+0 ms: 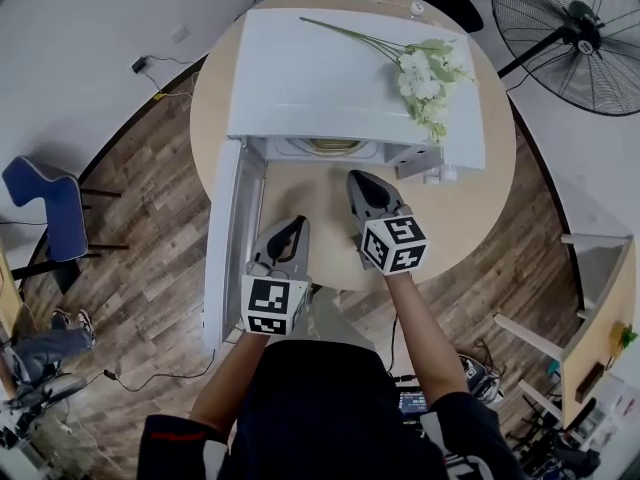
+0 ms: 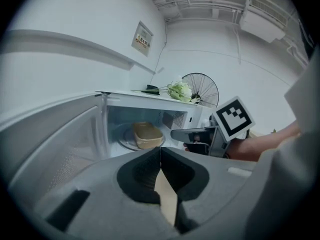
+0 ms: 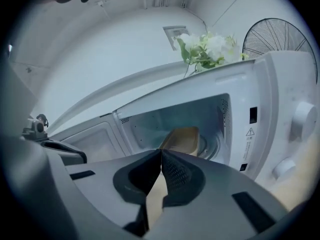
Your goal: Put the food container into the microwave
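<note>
White microwave [image 1: 340, 78], tan food container [image 2: 146, 135], white flowers [image 1: 425, 76], brown wood-plank floor [image 1: 150, 208], blue chair [image 1: 45, 200]

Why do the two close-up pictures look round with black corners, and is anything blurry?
Left gripper view: a wide lens gives dark corners and bent edges; the container inside the microwave looks slightly soft. Right gripper view: same bulge, scene tilted. Head view: even light, sharp, faint shadows.

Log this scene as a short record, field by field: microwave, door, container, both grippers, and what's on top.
microwave: on round table
door: swung open
food container: inside the microwave
left gripper: jaws together, empty, before the opening
right gripper: jaws together, empty, before the opening
on top: white flowers
</note>
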Available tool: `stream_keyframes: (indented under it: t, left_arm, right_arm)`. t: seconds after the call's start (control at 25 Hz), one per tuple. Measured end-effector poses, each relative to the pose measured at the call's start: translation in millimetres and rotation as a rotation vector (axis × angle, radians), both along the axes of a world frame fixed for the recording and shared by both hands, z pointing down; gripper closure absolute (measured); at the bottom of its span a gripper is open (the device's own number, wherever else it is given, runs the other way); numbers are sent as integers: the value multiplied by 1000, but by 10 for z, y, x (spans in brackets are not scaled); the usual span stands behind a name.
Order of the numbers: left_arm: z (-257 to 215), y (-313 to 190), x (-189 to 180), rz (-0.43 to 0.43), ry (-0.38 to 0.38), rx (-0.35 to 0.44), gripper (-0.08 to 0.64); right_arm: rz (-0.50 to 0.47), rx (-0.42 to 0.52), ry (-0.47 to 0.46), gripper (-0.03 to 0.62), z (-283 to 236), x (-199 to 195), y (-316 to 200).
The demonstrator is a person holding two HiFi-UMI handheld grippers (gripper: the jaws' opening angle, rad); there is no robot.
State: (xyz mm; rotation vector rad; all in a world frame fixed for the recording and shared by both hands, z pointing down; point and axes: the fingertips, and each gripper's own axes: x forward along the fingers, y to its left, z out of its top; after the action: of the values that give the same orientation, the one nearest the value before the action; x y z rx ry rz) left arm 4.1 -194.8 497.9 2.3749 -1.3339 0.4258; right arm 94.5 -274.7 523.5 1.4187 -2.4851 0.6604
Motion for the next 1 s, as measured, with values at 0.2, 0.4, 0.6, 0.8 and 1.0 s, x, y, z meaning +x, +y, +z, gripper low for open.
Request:
stream_keyframes:
  t: [0.2,0.4,0.6,0.8,1.0]
  left_arm:
    - [-222,-43,-43,-4,-8,48,542]
    - [-484,-18,-36,5,-16,102,542]
    - [-724,-13,-82,9,-31,152,543]
    - [-959,-8,-86,4,-20,188,543]
    - [-1254,7,-78,7,-26,253,542]
  right_arm:
    - [-5,50,-23,580,-363,35,165]
    - [2,76,-49,580,-703,99,372]
    - [18,113,-51,580,-1021,155,494]
    - [24,162,-41,580,-1301,177,600]
    - [13,234,-41,580,-1640,165,683]
